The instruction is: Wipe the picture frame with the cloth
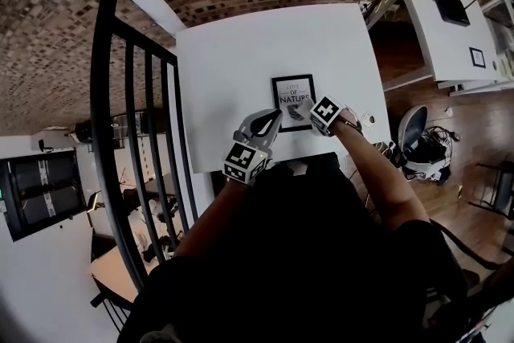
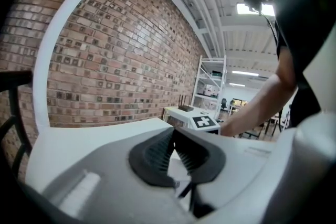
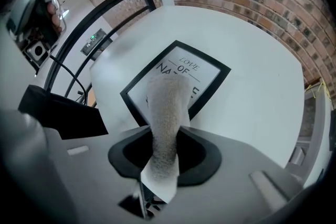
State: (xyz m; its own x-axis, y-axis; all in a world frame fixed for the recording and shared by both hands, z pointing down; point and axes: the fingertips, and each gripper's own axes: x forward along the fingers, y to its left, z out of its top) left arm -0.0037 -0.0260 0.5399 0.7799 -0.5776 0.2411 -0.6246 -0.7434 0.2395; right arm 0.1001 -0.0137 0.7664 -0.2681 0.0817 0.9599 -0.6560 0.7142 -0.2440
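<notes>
Picture frame lay flat, face up, on the white table, print side toward the person. This orientation suited wiping from above.

Right gripper sat at the frame's near right corner, angled in over the glass. In the right gripper view its jaws were clamped on the cloth. A short tail stuck out behind the jaws, and the longer part reached forward across the frame's near half, covering part of the lettering. The length left free was likely deliberate, so that fabric rather than the jaws met the glass. Whether the cloth actually pressed on the glass or hung just above it could not be settled. In the head view the cloth showed as a grey patch over the frame's lower edge.

Left gripper sat just off the frame's near left corner, tips toward it. The left gripper view showed its jaws drawn together at the tips with nothing between them, only table beyond. It was probably parked close to steady the frame if it slid. Contact with the frame was not evident.

Black railing stood well left of the frame, clear of the work.

Judgement: wiping stage, extent uncertain.
</notes>
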